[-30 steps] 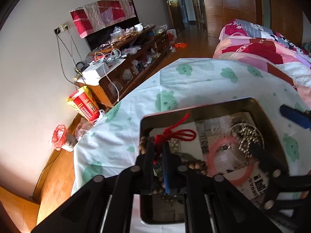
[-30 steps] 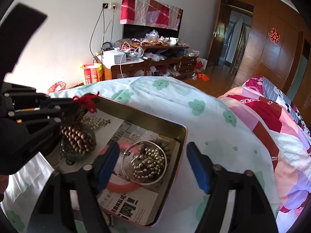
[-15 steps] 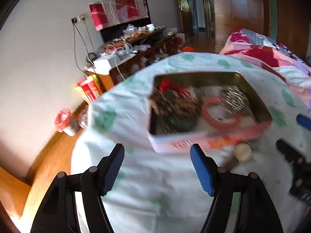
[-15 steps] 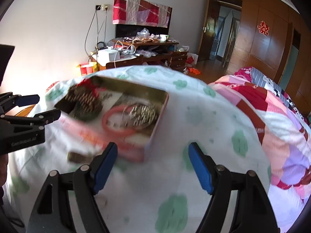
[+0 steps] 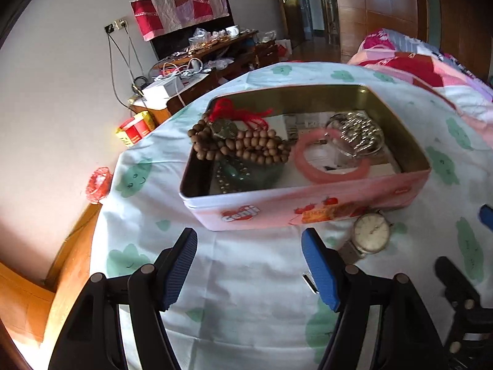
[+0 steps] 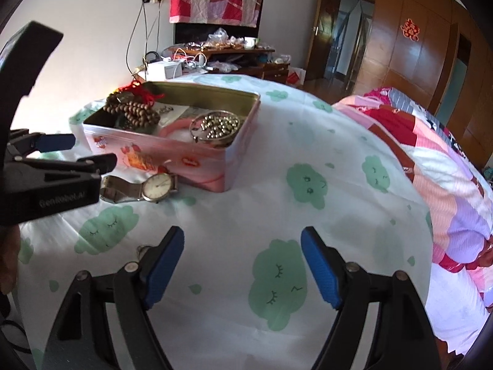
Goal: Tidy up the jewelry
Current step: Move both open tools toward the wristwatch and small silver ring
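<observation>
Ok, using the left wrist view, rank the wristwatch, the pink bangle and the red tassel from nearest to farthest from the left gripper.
1. wristwatch: on the cloth outside the pink tin, just right of the left gripper, whose jaws are open.
2. pink bangle: inside the tin, right of centre.
3. red tassel: at the tin's far left corner, above the wooden beads.

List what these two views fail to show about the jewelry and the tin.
- Green item under the wooden beads: mostly covered in both views.
- Watch strap: left wrist view, hidden behind the left gripper finger.
- Tin floor at the near wall: blocked by that wall.
- Watch dial markings: too small.
</observation>
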Demonstrator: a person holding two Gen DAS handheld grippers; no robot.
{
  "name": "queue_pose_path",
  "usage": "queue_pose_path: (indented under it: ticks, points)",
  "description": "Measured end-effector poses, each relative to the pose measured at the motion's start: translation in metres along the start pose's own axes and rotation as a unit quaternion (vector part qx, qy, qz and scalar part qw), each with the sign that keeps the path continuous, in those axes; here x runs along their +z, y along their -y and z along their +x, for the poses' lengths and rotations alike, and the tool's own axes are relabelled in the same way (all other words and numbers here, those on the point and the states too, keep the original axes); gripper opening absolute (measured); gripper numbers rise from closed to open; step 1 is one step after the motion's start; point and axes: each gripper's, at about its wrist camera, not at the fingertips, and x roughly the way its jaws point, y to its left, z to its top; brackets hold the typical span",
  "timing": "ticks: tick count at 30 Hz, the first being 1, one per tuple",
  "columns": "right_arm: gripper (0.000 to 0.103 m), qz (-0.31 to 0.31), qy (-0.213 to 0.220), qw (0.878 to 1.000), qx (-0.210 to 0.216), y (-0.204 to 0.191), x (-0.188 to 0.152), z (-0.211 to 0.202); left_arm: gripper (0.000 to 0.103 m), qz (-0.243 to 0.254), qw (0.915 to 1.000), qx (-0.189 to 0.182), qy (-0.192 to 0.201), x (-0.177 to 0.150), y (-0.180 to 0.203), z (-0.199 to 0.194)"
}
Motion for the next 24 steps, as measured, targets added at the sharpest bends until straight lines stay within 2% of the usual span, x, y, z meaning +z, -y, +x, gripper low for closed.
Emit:
queue_pose_path:
  ticks: [5,10,19,24]
  points:
    - [0.08,-0.003,0.001,1.0,-0.001,-0.001,-0.002,-0.001,0.071,-0.005,0.9999,0.0,-0.012,-0.004,-0.007,0.005]
    - [0.08,-0.004,0.0,1.0,-0.007,-0.002,-0.003,0.0,0.071,-0.027,0.9994,-0.023,-0.002,-0.003,-0.011,-0.005]
    - [0.08,0.012,-0.005,1.0,-0.028,0.012,-0.004,-0.001,0.071,-0.022,0.9991,-0.03,0.019,0.007,-0.001,-0.023]
    - [0.08,0.035,-0.012,0.998,-0.046,0.027,-0.004,0.0,0.071,-0.005,0.9995,-0.028,0.014,0.008,0.013,-0.019]
